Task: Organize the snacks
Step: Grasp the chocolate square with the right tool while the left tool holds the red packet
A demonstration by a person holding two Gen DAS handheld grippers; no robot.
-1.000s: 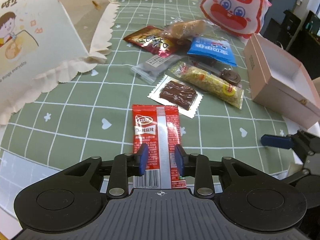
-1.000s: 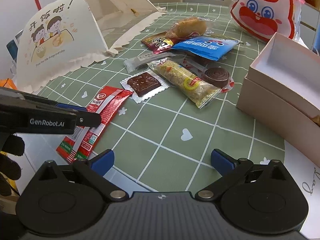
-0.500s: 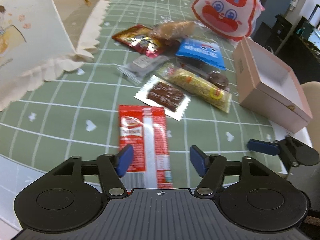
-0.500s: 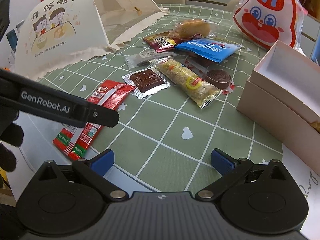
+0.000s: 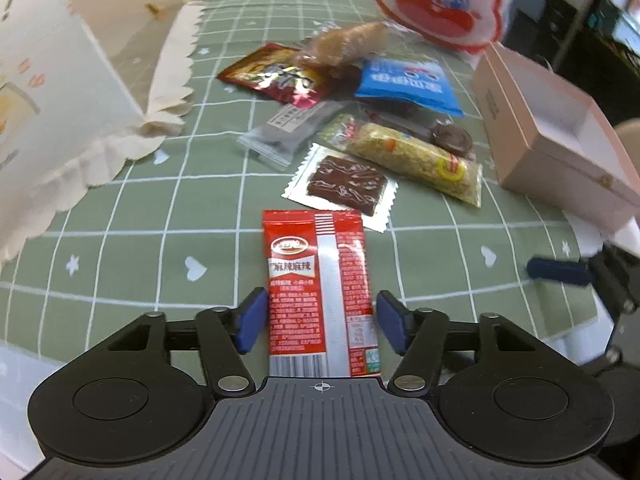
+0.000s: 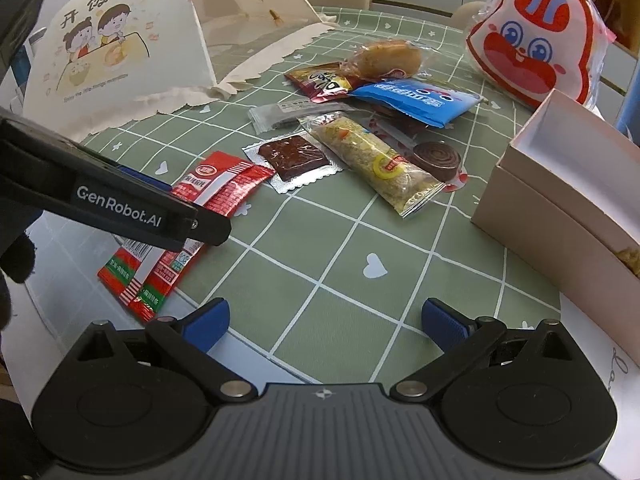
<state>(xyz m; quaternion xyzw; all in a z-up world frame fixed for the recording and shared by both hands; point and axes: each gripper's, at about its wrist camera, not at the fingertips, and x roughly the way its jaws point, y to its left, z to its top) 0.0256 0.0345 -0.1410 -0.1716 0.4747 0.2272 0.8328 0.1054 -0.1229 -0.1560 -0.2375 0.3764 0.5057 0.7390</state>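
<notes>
A red snack packet (image 5: 320,284) lies flat on the green checked tablecloth near the front edge; it also shows in the right wrist view (image 6: 216,188). My left gripper (image 5: 322,324) is open, its jaws on either side of the packet's near end, not touching it. My right gripper (image 6: 324,324) is open and empty over the cloth, right of the packet. Beyond lie a chocolate wafer in a clear wrapper (image 5: 346,182), a yellow-green cereal bar (image 5: 416,160), a grey bar (image 5: 288,128), a blue packet (image 5: 404,86), a dark red packet (image 5: 280,76) and a wrapped bun (image 5: 348,42).
An open pink box (image 5: 560,152) stands at the right, also in the right wrist view (image 6: 560,184). A cream mesh food cover (image 5: 80,68) stands at the left. A red-and-white rabbit-face bag (image 5: 436,0) stands at the back. A round chocolate disc (image 6: 436,156) lies by the cereal bar.
My left gripper let go of the red packet and opened wide; the packet now lies between its jaws. The right gripper stayed open and barely moved.
</notes>
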